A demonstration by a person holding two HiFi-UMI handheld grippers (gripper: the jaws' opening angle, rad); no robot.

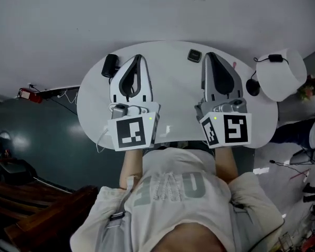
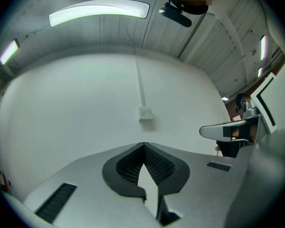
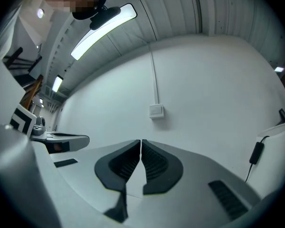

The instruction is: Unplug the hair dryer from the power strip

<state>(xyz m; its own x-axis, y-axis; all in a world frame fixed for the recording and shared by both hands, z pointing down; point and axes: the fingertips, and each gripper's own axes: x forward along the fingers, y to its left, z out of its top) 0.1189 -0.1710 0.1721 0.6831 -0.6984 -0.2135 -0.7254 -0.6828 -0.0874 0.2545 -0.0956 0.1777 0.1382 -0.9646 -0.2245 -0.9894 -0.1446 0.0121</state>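
Note:
Both grippers are held up level above a white oval table point(image 1: 94, 104). My left gripper point(image 1: 138, 58) is shut with nothing between its pads point(image 2: 143, 144). My right gripper point(image 1: 210, 54) is shut and empty too point(image 3: 140, 140). Both gripper views look at a bare white wall with a small switch plate point(image 2: 145, 113) point(image 3: 156, 110). A black block point(image 1: 110, 65) lies at the table's far left edge and a small dark thing point(image 1: 194, 55) lies between the two grippers' tips. I cannot make out a hair dryer or a power strip for certain.
A white rounded object point(image 1: 281, 73) with a black clip and cable stands at the table's right end, next to a black round thing point(image 1: 253, 87). A dark green floor point(image 1: 47, 135) lies to the left, with dark furniture point(image 1: 21, 193) beyond it.

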